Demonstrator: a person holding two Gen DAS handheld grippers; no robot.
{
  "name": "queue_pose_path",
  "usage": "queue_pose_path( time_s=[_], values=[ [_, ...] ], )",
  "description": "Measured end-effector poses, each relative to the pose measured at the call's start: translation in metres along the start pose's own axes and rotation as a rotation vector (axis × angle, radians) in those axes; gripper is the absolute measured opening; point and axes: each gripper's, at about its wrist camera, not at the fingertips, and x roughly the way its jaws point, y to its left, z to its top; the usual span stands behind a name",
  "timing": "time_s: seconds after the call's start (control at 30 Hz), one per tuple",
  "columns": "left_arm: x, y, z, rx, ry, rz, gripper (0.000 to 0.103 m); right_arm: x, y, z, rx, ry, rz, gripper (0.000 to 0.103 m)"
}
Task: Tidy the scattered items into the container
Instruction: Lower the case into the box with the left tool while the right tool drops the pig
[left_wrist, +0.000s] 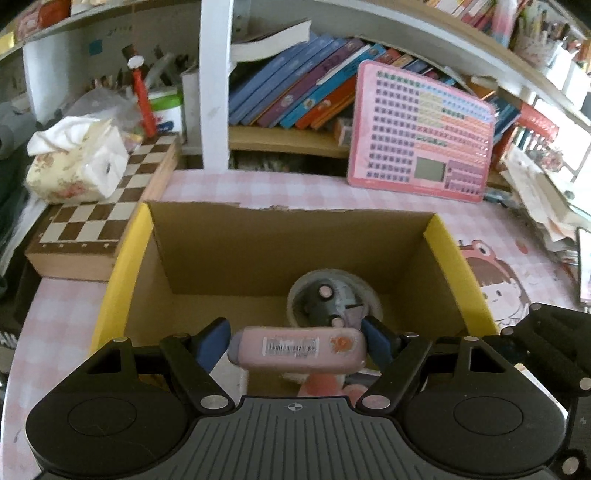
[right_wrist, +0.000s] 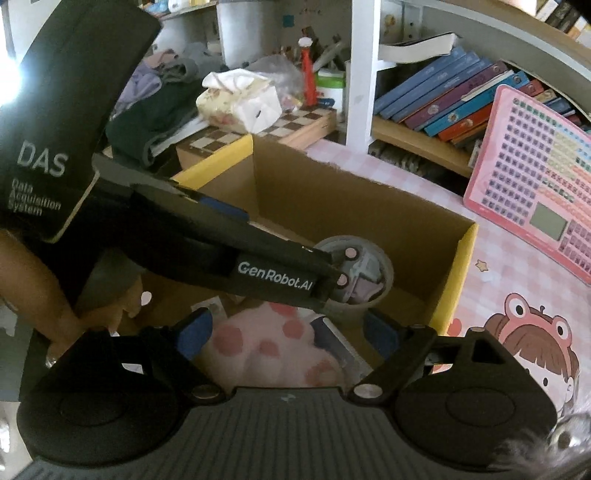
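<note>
- Above the open cardboard box (left_wrist: 207, 254), the left gripper (left_wrist: 295, 341) is hovering with a pink oblong case (left_wrist: 297, 347) lying crosswise between its blue-padded fingers (left_wrist: 212, 341).
- The case's right end is sitting against the right pad, while a narrow gap is showing between its left end and the left pad, so the fingers are standing apart and not pressing on both ends.
- Inside the box, beyond the case, a grey roll of tape (left_wrist: 332, 299) is lying on the floor near the far wall.
- Over the box's near side, the right gripper (right_wrist: 288, 334) is hanging with its fingers spread wide and nothing clamped between them.
- Beneath those spread fingers, a pink spotted plush item (right_wrist: 266, 354) is resting inside the box.
- Beside the box, a chessboard case (left_wrist: 96, 221) is sitting with a tissue pack (left_wrist: 74, 162) on top.
</note>
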Motion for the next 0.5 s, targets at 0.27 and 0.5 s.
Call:
queue_pose_path(
  time_s=[0.27, 0.5],
  values=[
    [-0.028, -0.001, -0.001, 0.005, -0.073, -0.014, 0.088, -0.021, 0.003, -0.002, 0.018, -0.048, -0.04, 0.091],
    [-0.079, -0.005, -0.009, 0.023, -0.171, 0.0, 0.089, -0.05, 0.007, -0.006, 0.074, -0.124, -0.084, 0.091]
  ],
)
